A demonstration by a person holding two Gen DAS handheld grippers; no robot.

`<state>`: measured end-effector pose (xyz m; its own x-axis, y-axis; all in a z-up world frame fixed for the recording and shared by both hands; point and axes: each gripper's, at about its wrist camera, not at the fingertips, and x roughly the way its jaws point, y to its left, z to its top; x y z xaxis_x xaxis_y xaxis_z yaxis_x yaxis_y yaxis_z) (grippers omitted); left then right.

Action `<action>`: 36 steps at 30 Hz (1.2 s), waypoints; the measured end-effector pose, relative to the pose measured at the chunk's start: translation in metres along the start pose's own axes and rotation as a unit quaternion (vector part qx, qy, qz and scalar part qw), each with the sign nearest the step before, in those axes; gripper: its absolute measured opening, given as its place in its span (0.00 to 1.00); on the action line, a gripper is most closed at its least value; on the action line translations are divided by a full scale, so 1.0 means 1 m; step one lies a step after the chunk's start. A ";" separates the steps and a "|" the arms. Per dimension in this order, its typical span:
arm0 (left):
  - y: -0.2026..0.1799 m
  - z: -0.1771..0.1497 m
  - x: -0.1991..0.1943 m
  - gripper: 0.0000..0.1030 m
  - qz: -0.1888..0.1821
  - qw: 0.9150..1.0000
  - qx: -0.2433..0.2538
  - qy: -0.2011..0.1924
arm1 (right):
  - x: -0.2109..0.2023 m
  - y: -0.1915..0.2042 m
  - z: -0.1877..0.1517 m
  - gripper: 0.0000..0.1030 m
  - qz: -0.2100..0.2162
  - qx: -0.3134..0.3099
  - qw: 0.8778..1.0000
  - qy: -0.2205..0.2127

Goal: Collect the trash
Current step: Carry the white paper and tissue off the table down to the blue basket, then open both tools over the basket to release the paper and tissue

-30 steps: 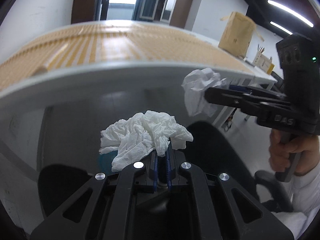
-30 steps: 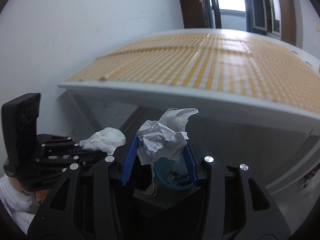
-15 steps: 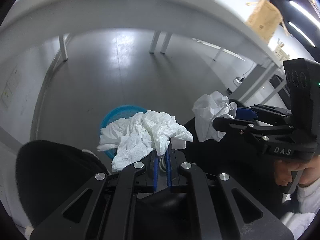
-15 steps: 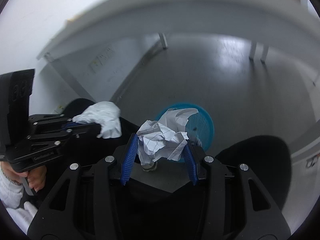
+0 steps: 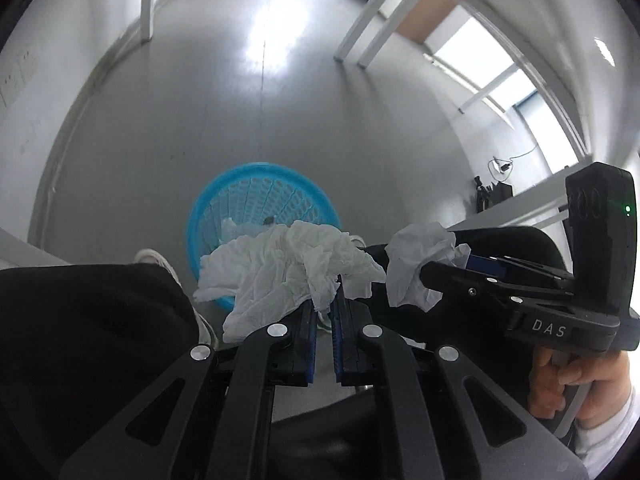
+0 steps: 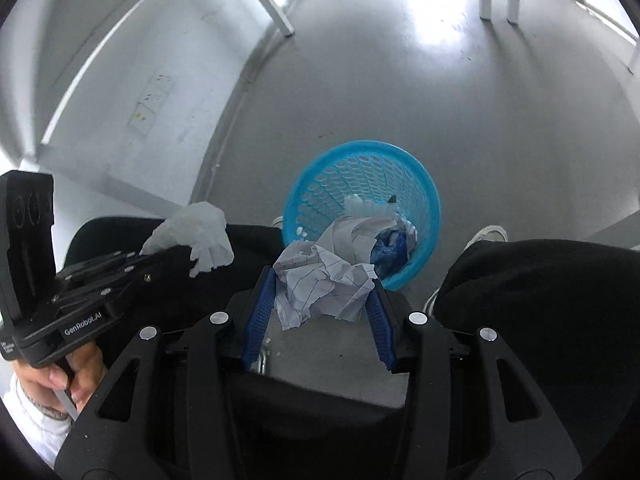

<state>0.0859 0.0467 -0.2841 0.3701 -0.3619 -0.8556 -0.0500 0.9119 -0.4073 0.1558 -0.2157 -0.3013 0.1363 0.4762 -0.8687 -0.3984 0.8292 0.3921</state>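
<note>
Grey floor (image 5: pixel 248 92), glossy with window glare, white table legs (image 5: pixel 360 36) standing on it further off. Person seated, black trouser legs (image 6: pixel 540 300) left and right in both wrist views, white shoes (image 6: pixel 486 235) just beside the bin.

Blue perforated plastic wastebasket (image 6: pixel 362 184) upright on the floor between the feet, mouth facing up, some white and dark-blue scraps already inside. In the left wrist view the same wastebasket (image 5: pixel 256 196) sits partly behind the tissue.

Left gripper (image 5: pixel 325 292): jaws together, clamped on a crumpled white tissue (image 5: pixel 280 264). Tissue wad spreads mostly to the left of the fingers, long axis roughly sideways, hanging above the near rim of the wastebasket, not in it. Same left gripper (image 6: pixel 160 254) seen from the right wrist camera, held in a hand (image 6: pixel 76 372) with white sleeve; side plate reads "GenRobot.AI".

Right gripper (image 6: pixel 326 284): jaws partly apart, blue pads pressing both sides of a crumpled ball of lined paper (image 6: pixel 324 280). Ball roughly round, a loose flap pointing up toward the wastebasket mouth; it is above the near rim, not dropped. From the left wrist view the right gripper (image 5: pixel 424 270) shows the paper (image 5: pixel 416 256) at its tip, body marked "DAS", green LED lit.
</note>
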 end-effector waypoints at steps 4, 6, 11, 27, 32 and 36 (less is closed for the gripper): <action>0.013 0.020 0.024 0.05 0.004 0.999 -0.030 0.021 | 0.026 -0.013 0.017 0.41 -0.015 0.019 1.000 0.010; 0.018 0.028 0.035 0.05 0.001 0.999 -0.043 0.029 | 0.042 -0.021 0.033 0.41 -0.016 0.031 0.999 0.020; 0.034 0.043 0.066 0.05 -0.005 0.995 -0.083 0.051 | 0.075 -0.036 0.057 0.41 -0.018 0.059 0.997 0.043; 0.061 0.070 0.133 0.12 0.014 0.983 -0.147 0.112 | 0.147 -0.087 0.086 0.52 -0.008 0.159 0.983 0.090; 0.065 0.072 0.135 0.39 0.023 0.982 -0.153 0.107 | 0.153 -0.096 0.092 0.65 -0.003 0.181 0.980 0.080; 0.068 0.075 0.131 0.43 0.021 0.983 -0.157 0.097 | 0.155 -0.091 0.093 0.65 -0.004 0.171 0.982 0.081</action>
<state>0.2007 0.0759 -0.4002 0.1799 -0.3834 -0.9059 -0.3566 0.8329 -0.4233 0.2973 -0.1907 -0.4436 -0.0184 0.4401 -0.8978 -0.0663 0.8954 0.4403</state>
